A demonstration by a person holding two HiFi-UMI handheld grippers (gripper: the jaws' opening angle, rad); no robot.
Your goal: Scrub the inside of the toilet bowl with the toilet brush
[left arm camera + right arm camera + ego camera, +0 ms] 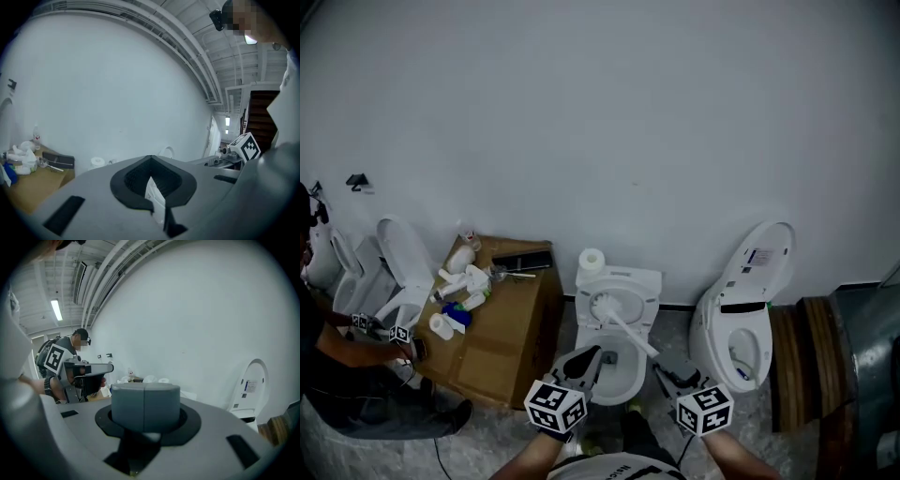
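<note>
Filling most of the head view, a pale wall (628, 122) rose behind three white toilets. The middle toilet (630, 380) stood directly below the camera with its seat down. A second toilet (741, 309) with its lid tipped up stood to the right, and a third toilet (398, 267) stood at the far left. Between the left and middle toilets sat a brown cardboard desk (502, 337), which carried a cluster of bottles (459, 291) near its back corner. A person (356, 375) in dark clothes crouched at the left edge beside the desk. The left hand-held gripper (583, 358) hung over the front left rim of the middle toilet. Its own view showed its jaws drawn apart around a dark hollow (152, 187), with only a thin white sliver in the gap and no grip on anything. The right hand-held gripper (667, 375) hovered at the front right rim, its two grey jaws pressed flat together (145, 406) with nothing seen between them. The toilet brush (630, 329) lay slanted across the bowl, its head toward the back and its handle end reaching the front right rim, just beside the right gripper. A paper roll (592, 260) stood on the cistern.
</note>
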